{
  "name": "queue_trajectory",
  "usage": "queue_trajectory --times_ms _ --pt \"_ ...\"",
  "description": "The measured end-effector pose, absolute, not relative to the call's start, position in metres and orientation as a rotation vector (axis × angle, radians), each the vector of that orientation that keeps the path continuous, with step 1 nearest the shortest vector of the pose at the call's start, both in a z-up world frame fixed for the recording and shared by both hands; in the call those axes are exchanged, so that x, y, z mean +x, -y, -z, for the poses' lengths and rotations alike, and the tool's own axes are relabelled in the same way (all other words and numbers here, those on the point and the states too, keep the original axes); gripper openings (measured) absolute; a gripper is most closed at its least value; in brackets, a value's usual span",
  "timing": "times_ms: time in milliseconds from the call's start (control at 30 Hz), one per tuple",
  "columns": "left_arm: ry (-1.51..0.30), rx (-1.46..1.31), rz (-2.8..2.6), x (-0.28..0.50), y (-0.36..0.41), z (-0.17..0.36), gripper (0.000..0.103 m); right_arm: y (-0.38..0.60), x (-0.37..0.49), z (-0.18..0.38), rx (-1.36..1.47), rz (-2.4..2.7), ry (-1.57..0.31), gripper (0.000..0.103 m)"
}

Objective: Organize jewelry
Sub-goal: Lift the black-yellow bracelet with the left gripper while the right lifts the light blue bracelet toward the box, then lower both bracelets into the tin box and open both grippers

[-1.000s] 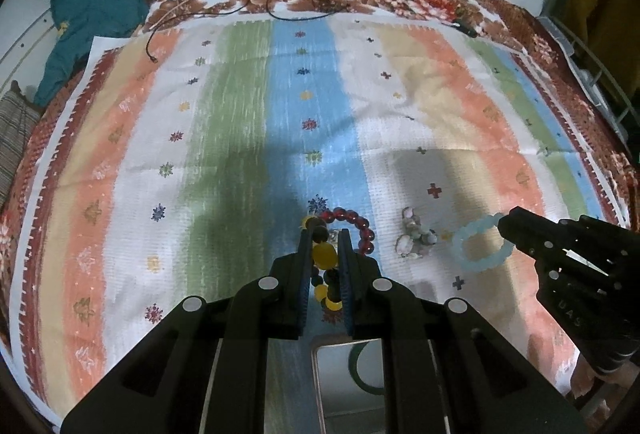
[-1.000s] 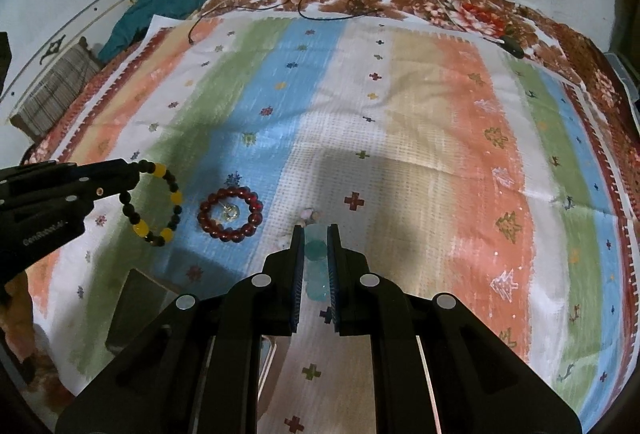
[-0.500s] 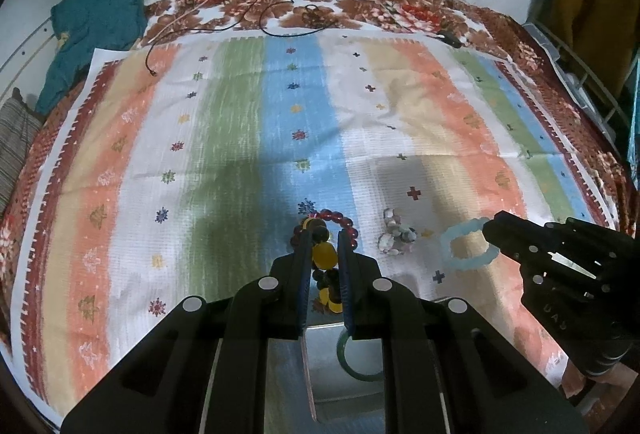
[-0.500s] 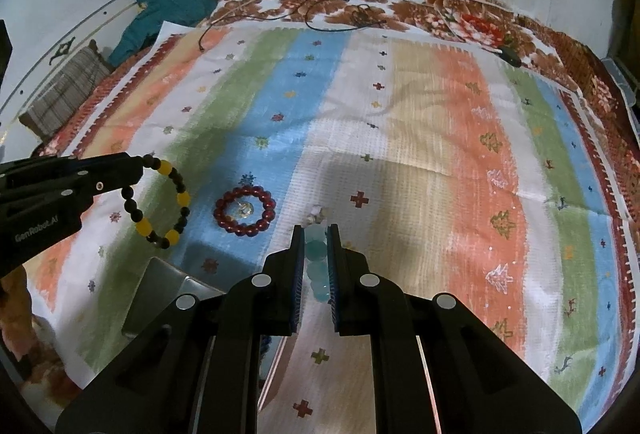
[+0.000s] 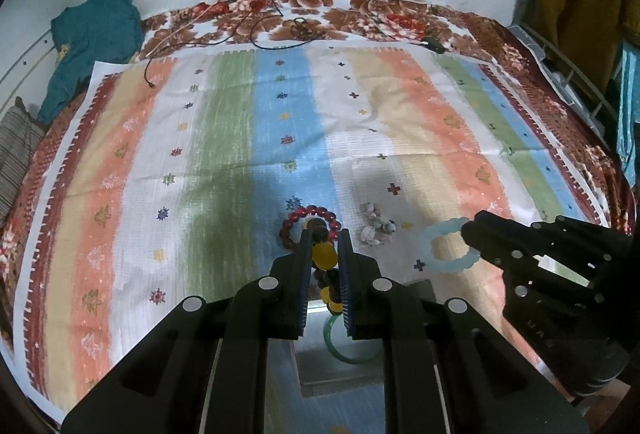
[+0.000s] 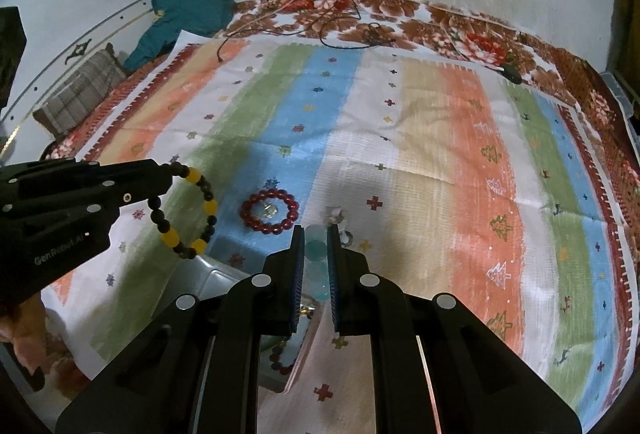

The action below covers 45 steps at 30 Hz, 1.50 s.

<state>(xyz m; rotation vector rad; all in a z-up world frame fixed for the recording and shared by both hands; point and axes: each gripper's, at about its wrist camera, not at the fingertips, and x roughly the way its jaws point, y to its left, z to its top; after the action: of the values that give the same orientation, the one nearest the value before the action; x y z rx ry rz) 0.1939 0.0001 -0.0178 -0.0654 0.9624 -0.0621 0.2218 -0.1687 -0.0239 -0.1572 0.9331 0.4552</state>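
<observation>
Amber-and-black bracelet [image 6: 186, 212] pinched in left gripper [image 5: 325, 250]; pale-blue bracelet [image 5: 448, 244] in right gripper [image 6: 316, 246] — both dangle clear above the tray [image 5: 424, 292], likely for dropping in.

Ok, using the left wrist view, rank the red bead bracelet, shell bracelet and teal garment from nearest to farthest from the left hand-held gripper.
1. Red bead bracelet, just beyond the left hand-held gripper tips.
2. Shell bracelet, slightly right.
3. Teal garment, far left, against the wall.

We've got the black-and-yellow bead bracelet [image 5: 325, 258] pinched in our left gripper [image 5: 325, 254], light blue bracelet [image 5: 448, 248] in the right gripper [image 5: 476, 234], above the striped cloth [image 5: 240, 138].
</observation>
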Motion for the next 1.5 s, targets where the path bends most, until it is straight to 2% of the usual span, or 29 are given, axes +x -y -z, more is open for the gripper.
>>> queue_trajectory --times_ms 500,933,1033,1100,1267,1500 --pt "-0.947 -0.163 0.092 0.157 -0.006 0.011 0.012 0.168 0.184 0.017 -0.147 -0.493 -0.921 0.012" --pt "-0.949 -0.117 0.071 0.138 0.006 0.015 0.013 0.173 0.171 0.025 -0.121 -0.477 -0.959 0.012" --pt "-0.964 -0.121 0.047 0.141 0.005 0.018 0.013 0.178 0.176 0.028 -0.114 -0.445 -0.972 0.017" --pt "-0.965 -0.120 0.032 0.142 0.003 0.019 0.013 0.182 0.179 0.028 -0.104 -0.428 -0.973 0.037" --pt "-0.971 -0.121 0.018 0.144 -0.002 0.021 0.019 0.185 0.184 0.030 -0.097 -0.422 -0.982 0.038" --pt "-0.980 -0.124 -0.019 0.149 -0.010 0.024 0.037 0.186 0.194 0.037 -0.105 -0.400 -1.004 0.048"
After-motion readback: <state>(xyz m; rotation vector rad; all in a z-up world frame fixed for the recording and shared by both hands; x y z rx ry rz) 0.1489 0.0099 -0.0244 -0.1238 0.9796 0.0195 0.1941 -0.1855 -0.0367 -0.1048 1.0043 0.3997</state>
